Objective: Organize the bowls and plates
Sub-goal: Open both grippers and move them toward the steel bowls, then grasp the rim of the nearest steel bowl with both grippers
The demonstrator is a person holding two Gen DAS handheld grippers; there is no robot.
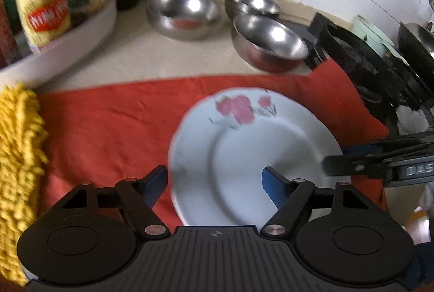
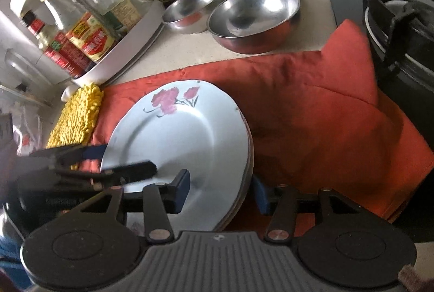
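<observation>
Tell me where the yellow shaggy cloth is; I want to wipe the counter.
The yellow shaggy cloth lies at the left end of the red cloth, just in front of the white round bottle tray, left of the flowered white plates.

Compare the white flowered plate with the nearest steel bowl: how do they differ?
The white flowered plate is flat, matte, printed with pink flowers; the nearest steel bowl is deep, shiny and plain. The plate tops a stack on the red cloth; the bowl stands alone on the bare beige counter. Both are round, upright and empty.
</observation>
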